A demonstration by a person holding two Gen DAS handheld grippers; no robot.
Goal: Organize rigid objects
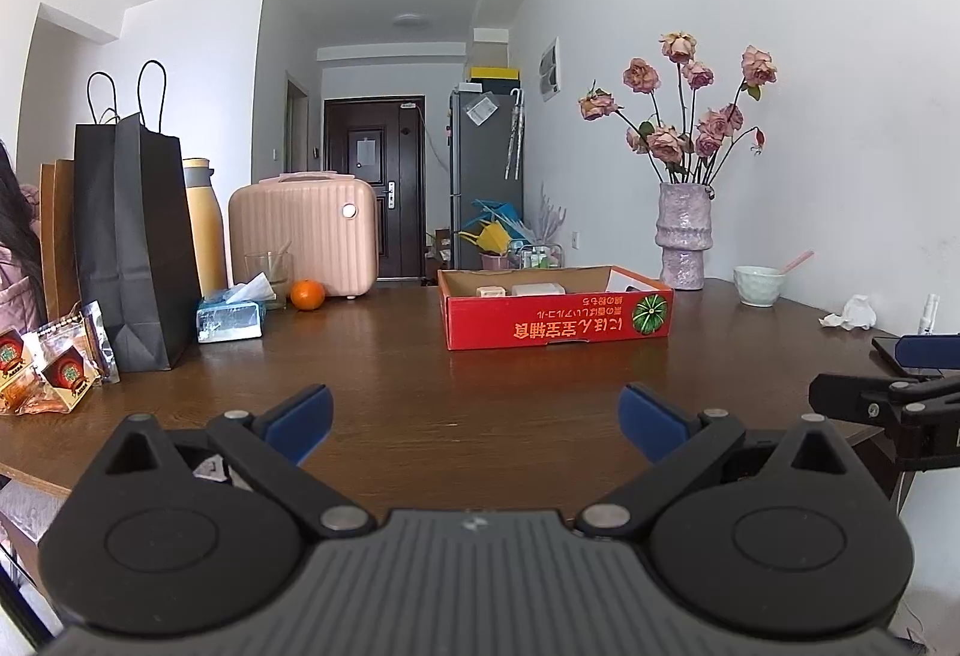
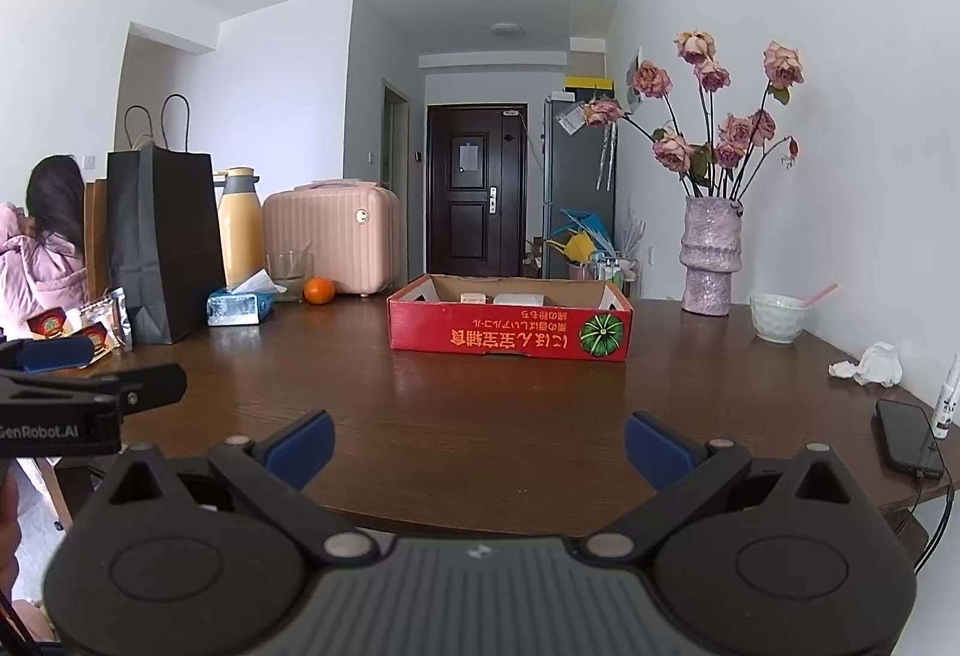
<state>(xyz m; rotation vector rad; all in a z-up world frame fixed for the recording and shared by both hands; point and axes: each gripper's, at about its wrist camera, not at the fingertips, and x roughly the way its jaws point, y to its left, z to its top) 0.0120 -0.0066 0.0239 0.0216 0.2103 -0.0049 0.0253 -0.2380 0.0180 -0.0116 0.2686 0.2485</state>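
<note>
A red cardboard box (image 1: pixel 555 323) (image 2: pixel 510 329) stands open on the brown table (image 1: pixel 420 386) (image 2: pixel 480 404), holding a few pale rigid items. My left gripper (image 1: pixel 477 419) hovers open over the near table edge, nothing between its blue pads. My right gripper (image 2: pixel 478 446) is open too, empty, just short of the table's front edge. Each gripper shows at the other view's side: the right one (image 1: pixel 900 392), the left one (image 2: pixel 66 386). An orange (image 1: pixel 308 294) (image 2: pixel 318 290) lies left of the box.
At the left stand a black paper bag (image 1: pixel 135 242) (image 2: pixel 162 242), a yellow flask (image 2: pixel 240 230), a pink case (image 1: pixel 303 233), a tissue pack (image 1: pixel 231 317) and snack packets (image 1: pixel 48 368). On the right are a vase (image 2: pixel 711 254), bowl (image 2: pixel 777 317), crumpled tissue (image 2: pixel 870 365) and phone (image 2: pixel 909 437). A person (image 2: pixel 42 248) sits far left.
</note>
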